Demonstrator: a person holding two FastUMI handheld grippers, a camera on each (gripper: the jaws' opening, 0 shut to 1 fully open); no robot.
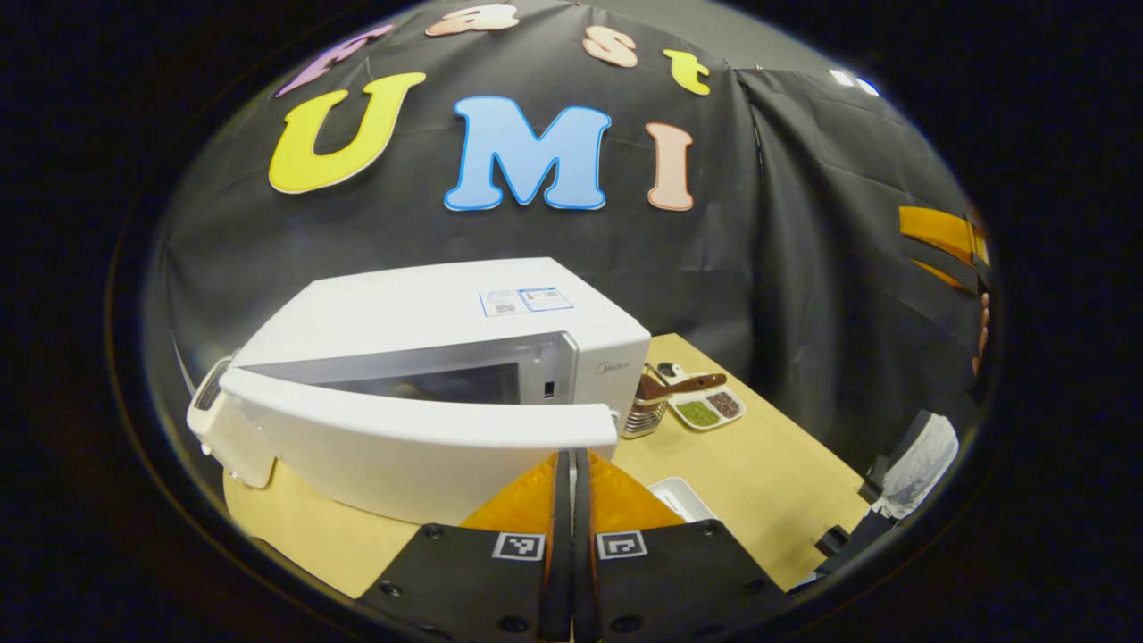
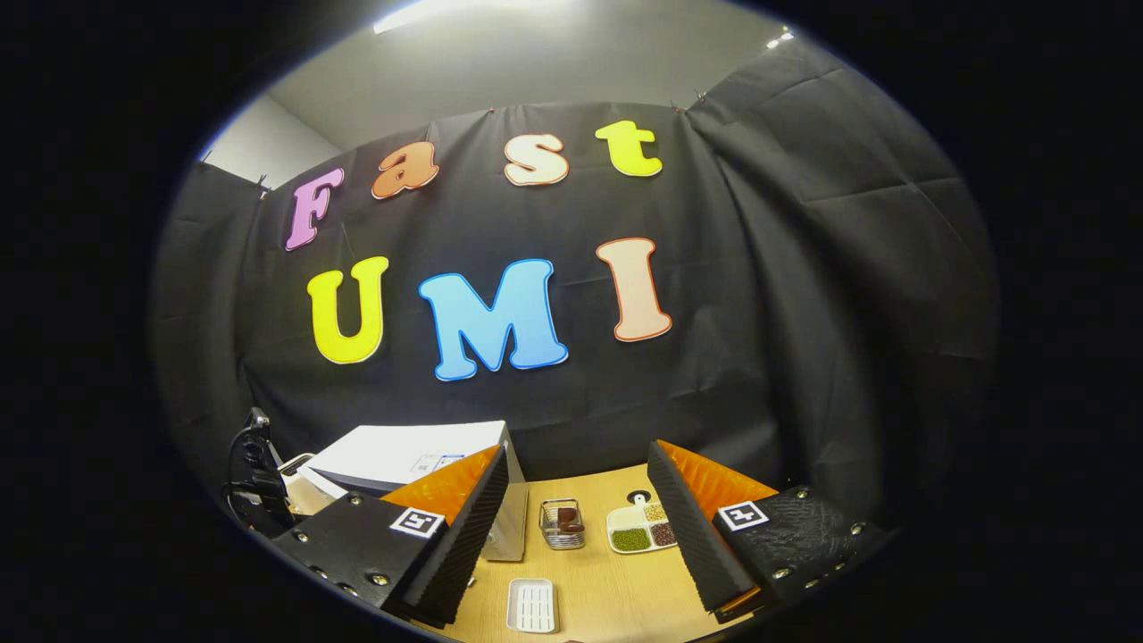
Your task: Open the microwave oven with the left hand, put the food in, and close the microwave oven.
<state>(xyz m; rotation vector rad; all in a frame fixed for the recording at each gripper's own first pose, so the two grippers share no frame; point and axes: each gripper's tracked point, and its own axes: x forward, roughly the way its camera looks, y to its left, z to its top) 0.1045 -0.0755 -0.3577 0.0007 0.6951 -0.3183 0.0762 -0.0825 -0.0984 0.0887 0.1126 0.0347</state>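
Wooden bench (image 2: 616,585) carries everything: nearest, the left gripper (image 1: 571,500) with jaws closed at the microwave door (image 1: 420,442), swung partly open; the right gripper (image 2: 576,545) jaws wide apart, holding nothing. Beyond, the white microwave (image 1: 446,321) bears small, unreadable "Midea"-like lettering beside a compartment dish (image 1: 705,409).

The microwave door (image 1: 420,424) stands ajar, swung across the front of the cavity (image 1: 438,382) and leaving a narrow gap. Right of the microwave (image 2: 420,460), a wire basket (image 2: 561,523), sectioned dish (image 2: 643,529) and white tray (image 2: 531,605) stand apart, with bare counter (image 2: 607,580) between them.
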